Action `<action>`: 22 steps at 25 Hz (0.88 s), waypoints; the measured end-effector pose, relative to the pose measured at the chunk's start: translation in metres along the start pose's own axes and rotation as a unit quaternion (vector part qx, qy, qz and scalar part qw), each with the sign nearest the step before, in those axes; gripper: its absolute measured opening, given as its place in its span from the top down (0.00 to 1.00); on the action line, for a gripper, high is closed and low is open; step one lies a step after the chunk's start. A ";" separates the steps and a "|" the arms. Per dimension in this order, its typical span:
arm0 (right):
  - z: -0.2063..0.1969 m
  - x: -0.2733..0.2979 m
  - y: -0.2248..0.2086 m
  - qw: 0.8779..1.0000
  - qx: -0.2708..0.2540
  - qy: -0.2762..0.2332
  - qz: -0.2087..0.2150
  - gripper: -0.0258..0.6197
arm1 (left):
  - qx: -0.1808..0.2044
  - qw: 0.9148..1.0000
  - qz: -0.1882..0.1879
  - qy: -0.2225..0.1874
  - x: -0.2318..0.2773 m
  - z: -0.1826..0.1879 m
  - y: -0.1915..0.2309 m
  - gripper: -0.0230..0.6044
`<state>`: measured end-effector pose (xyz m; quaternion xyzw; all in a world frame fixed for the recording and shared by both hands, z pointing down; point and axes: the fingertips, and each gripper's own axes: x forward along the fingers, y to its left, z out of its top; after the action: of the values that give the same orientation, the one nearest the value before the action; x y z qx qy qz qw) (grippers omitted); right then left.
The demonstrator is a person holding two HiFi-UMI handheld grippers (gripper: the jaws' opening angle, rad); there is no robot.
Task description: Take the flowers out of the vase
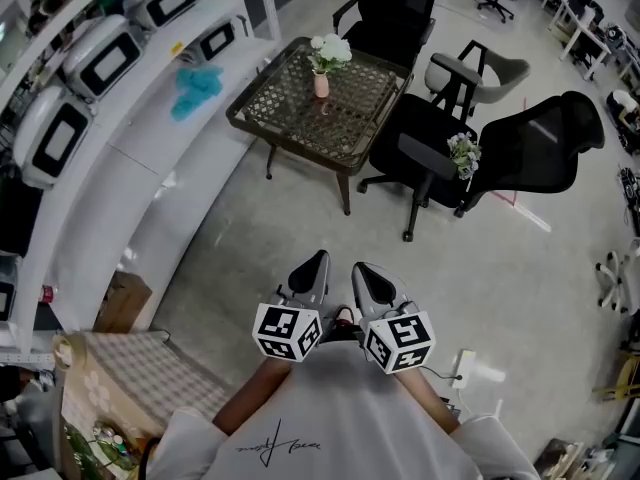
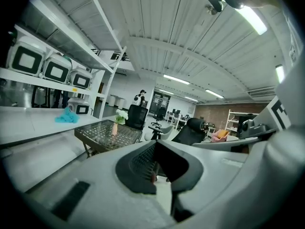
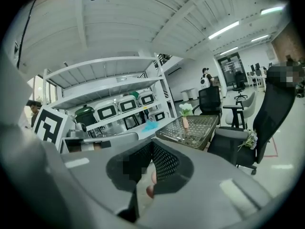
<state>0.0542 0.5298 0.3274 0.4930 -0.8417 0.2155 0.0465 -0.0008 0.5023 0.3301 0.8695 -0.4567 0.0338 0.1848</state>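
A small pink vase [image 1: 321, 85] with white flowers [image 1: 330, 50] stands on a dark lattice-top table [image 1: 300, 118] far ahead of me. In the left gripper view the vase [image 2: 114, 129] and flowers [image 2: 122, 114] are small and left of centre. The right gripper view has the vase [image 3: 185, 123] and flowers [image 3: 186, 109] just right of centre. My left gripper [image 1: 312, 268] and right gripper [image 1: 368, 273] are held side by side close to my body, well short of the table. Both are shut and hold nothing. A second small flower bunch [image 1: 463, 153] lies on a black chair.
White shelving [image 1: 130, 118] with white boxes and a blue cloth [image 1: 198, 88] runs along the left. Black office chairs [image 1: 430, 138] and a grey chair [image 1: 470, 68] crowd the table's right side. A checked cloth over a box [image 1: 130, 368] sits at my lower left. Bare floor lies between me and the table.
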 end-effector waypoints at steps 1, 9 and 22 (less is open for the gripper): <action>0.001 0.002 -0.003 1.000 -0.002 0.000 0.002 0.96 | 0.004 1.000 0.003 -0.001 0.004 0.001 0.000 0.97; 0.012 0.013 -0.024 1.000 -0.009 0.005 0.011 0.96 | 0.017 1.000 0.015 0.000 0.032 0.009 -0.006 0.97; 0.020 0.050 -0.052 1.000 -0.001 0.018 0.012 0.96 | 0.012 1.000 0.016 0.015 0.074 0.014 0.012 0.97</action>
<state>0.0759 0.4592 0.3402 0.4789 -0.8466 0.2246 0.0597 0.0308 0.4336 0.3370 0.8637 -0.4674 0.0548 0.1807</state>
